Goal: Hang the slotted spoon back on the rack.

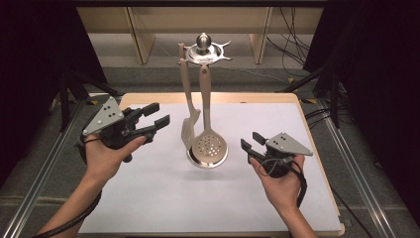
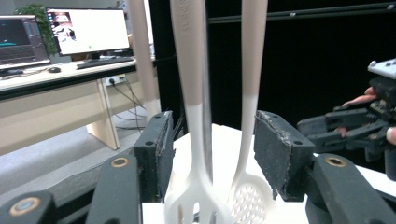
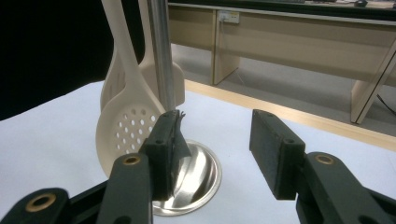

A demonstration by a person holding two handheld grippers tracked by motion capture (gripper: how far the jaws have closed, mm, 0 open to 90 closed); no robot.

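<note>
White table (image 1: 148,198) bears a steel rack (image 1: 207,54); desks behind. Left gripper (image 1: 157,119) and right gripper (image 1: 251,141) both released, empty.

beige skimmer (image 1: 209,147) and spatula (image 1: 189,126), shiny silver rack (image 1: 204,52), black tools

High view: above the person's side, looking forward and down on the white-topped counter (image 1: 163,198). Both gripper views sit low and close, facing inward from opposite sides; all three share the beige plastic perforated skimmer (image 1: 210,146) (image 2: 250,198) (image 3: 123,130) on the chrome utensil stand (image 1: 204,49) (image 3: 161,56).
</note>
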